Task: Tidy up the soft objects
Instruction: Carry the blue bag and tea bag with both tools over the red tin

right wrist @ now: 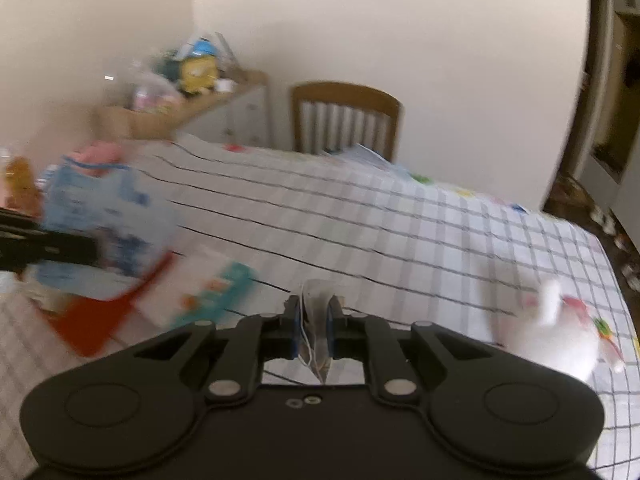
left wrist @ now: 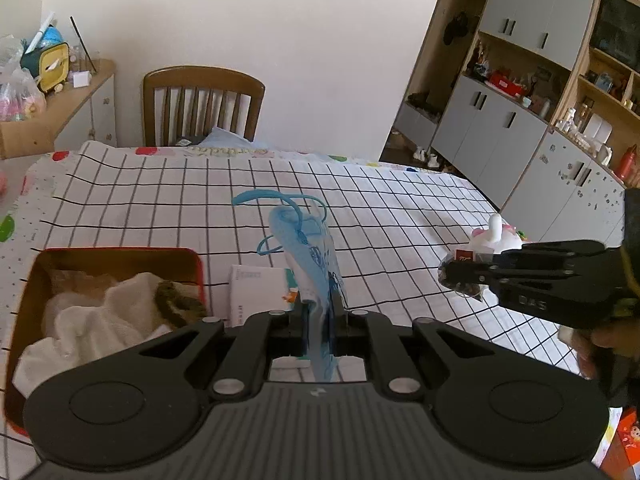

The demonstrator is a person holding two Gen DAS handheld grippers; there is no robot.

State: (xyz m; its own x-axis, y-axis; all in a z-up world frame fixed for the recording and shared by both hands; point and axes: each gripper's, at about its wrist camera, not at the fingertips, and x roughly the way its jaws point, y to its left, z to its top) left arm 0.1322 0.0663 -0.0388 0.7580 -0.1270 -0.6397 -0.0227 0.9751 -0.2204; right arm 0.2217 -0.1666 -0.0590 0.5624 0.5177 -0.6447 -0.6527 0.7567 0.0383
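My left gripper point(left wrist: 319, 312) is shut on a light blue face mask point(left wrist: 308, 248) with blue ear loops, held upright above the checked tablecloth. The mask also shows blurred in the right wrist view point(right wrist: 108, 208). My right gripper point(right wrist: 314, 320) is shut on a small clear sachet with white string point(right wrist: 316, 308); in the left wrist view the right gripper point(left wrist: 452, 276) holds it at the right above the table. A red tin point(left wrist: 192, 258) at the left holds white cloth point(left wrist: 92, 320) and a brownish item point(left wrist: 176, 300).
A white and teal packet point(left wrist: 252, 292) lies beside the tin. A white plush toy point(left wrist: 496, 236) sits at the table's right edge; it also shows in the right wrist view point(right wrist: 552, 328). A wooden chair point(left wrist: 202, 104) stands behind the table. Cabinets point(left wrist: 520, 120) line the right wall.
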